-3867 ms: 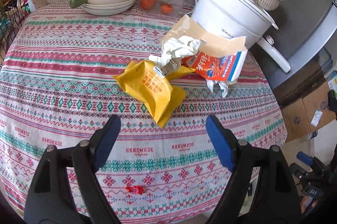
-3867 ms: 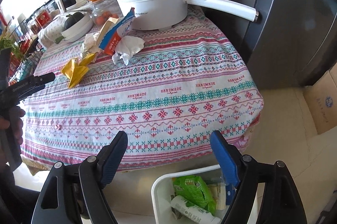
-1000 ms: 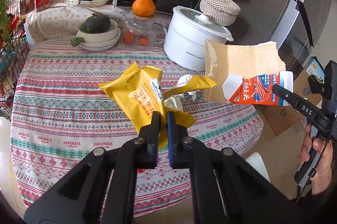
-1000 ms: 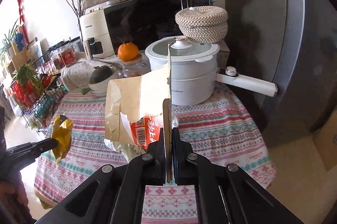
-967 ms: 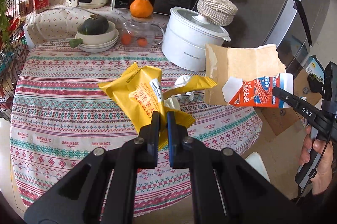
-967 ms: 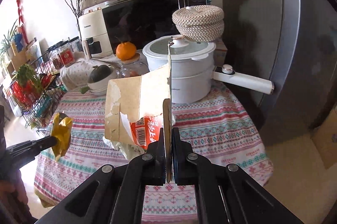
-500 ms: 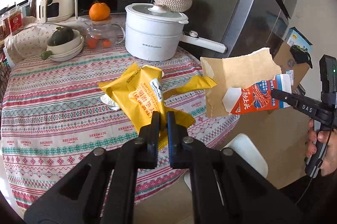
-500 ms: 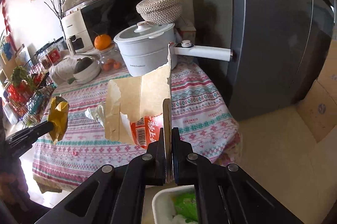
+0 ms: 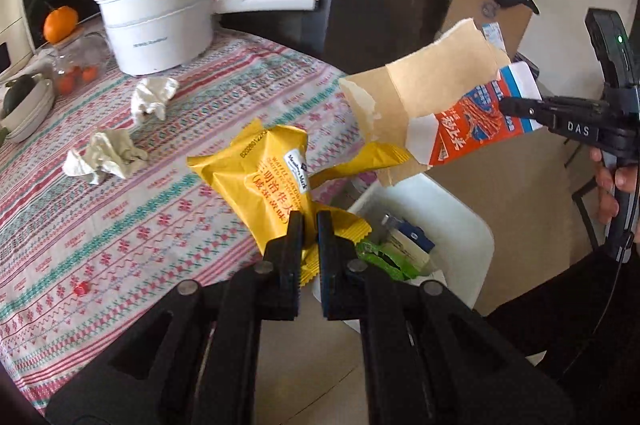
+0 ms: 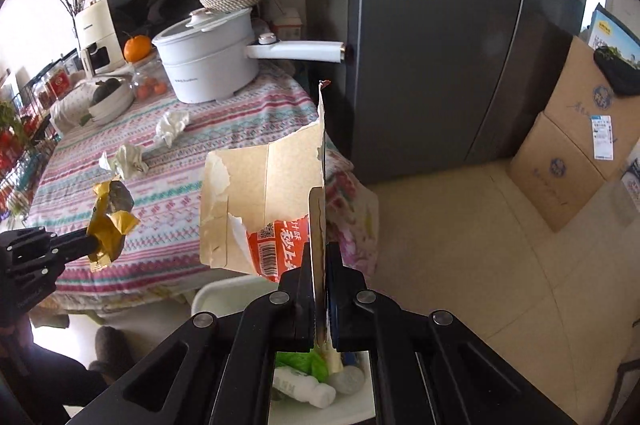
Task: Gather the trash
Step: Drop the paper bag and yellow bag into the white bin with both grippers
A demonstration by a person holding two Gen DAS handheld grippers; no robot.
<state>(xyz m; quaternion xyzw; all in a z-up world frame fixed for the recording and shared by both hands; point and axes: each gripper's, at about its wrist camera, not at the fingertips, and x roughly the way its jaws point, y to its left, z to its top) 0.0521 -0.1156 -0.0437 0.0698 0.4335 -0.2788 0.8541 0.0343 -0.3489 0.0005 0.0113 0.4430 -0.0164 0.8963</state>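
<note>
My left gripper (image 9: 309, 221) is shut on a yellow snack wrapper (image 9: 264, 177), held in the air over the table's edge and the near side of a white trash bin (image 9: 460, 221). In the right wrist view the same wrapper (image 10: 110, 221) hangs at the far left. My right gripper (image 10: 320, 257) is shut on a torn cardboard carton (image 10: 260, 209) with a red and blue print; that carton (image 9: 440, 105) hangs above the bin (image 10: 224, 293). Two crumpled tissues (image 9: 106, 155) (image 9: 152, 97) lie on the patterned tablecloth (image 9: 160, 225).
The bin on the floor holds a green wrapper (image 9: 380, 261), a white bottle (image 10: 304, 387) and other packaging. A white pot (image 9: 160, 21) with a long handle, a glass jar, an orange and stacked bowls stand at the table's back. A dark fridge (image 10: 440, 25) and cardboard boxes (image 10: 568, 153) stand to the right.
Both grippers have swung off the table toward the floor bin with the wrapper and the carton still gripped. The bin has come into view under them; two tissues stay behind on the cloth.
</note>
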